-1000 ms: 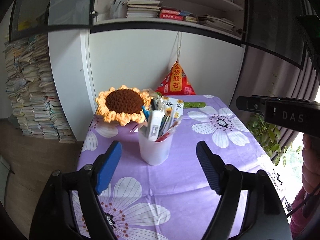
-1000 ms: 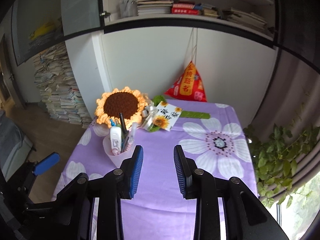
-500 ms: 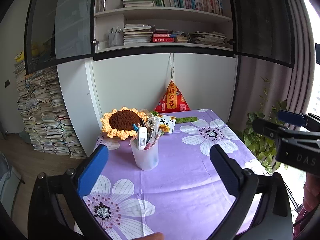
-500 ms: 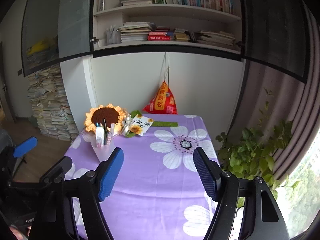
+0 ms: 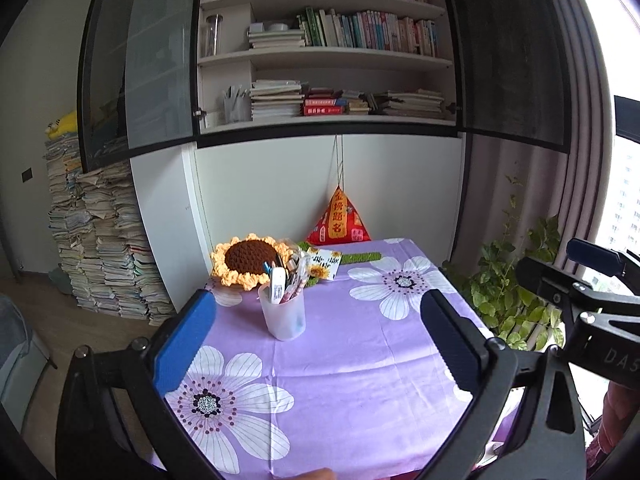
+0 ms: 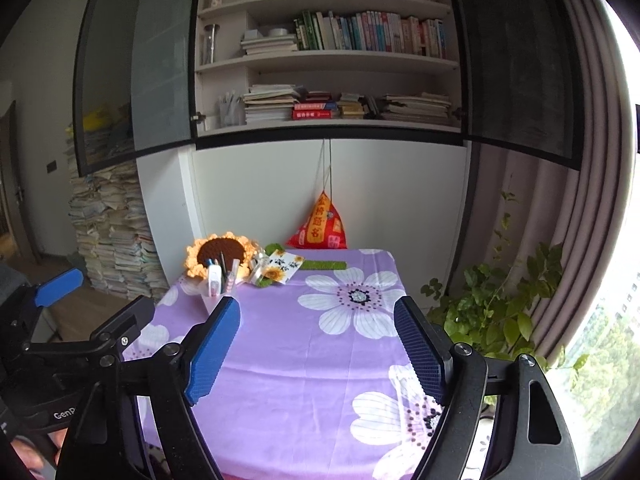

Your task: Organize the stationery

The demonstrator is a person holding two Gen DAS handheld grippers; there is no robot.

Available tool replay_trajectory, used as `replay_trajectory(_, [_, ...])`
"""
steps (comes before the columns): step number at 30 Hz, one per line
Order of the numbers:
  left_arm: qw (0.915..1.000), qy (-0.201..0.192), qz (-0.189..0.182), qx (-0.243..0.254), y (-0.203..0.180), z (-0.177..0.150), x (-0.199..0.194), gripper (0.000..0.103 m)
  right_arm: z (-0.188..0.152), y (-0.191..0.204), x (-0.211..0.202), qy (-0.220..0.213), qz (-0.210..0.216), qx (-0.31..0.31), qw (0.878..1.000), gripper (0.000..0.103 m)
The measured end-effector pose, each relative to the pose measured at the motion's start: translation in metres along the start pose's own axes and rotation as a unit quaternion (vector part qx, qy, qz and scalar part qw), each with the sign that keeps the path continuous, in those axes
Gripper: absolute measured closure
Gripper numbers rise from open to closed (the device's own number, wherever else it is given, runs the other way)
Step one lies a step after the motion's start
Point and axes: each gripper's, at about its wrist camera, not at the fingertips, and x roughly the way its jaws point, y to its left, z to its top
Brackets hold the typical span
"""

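Note:
A translucent white cup (image 5: pixel 283 317) stands on the purple flowered tablecloth (image 5: pixel 360 360), filled with pens and a white correction-tape holder (image 5: pixel 277 287). It also shows in the right wrist view (image 6: pixel 216 293), at the table's left. My left gripper (image 5: pixel 318 344) is open and empty, held well back from the cup above the near table edge. My right gripper (image 6: pixel 316 350) is open and empty, also back from the table, to the right of the cup.
A crocheted sunflower (image 5: pixel 250 260) lies behind the cup, with a sunflower card (image 5: pixel 326 263), a green stem (image 5: pixel 362 257) and a red pyramid pouch (image 5: pixel 339 224). Stacked papers (image 5: pixel 100 248) stand left; a plant (image 5: pixel 508 300) right; bookshelves above.
Both grippers have pulled back and up from the table, so the cup looks smaller and farther. Both sets of jaws have opened wider, the right from a narrow gap.

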Motion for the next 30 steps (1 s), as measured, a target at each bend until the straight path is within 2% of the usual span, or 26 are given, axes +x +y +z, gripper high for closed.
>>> replay_trajectory(11, [0.9999,-0.017,-0.001,-0.001,-0.009,0.008,-0.025,0.001,0.001,-0.005,-0.042,-0.025,-0.012,0.009,1.000,0.022])
replay_trajectory(30, [0.9995,-0.030,0.008,-0.008,-0.008,0.016,-0.034,0.001,-0.002,-0.015,-0.049,-0.034,-0.016,0.025,0.999,0.022])
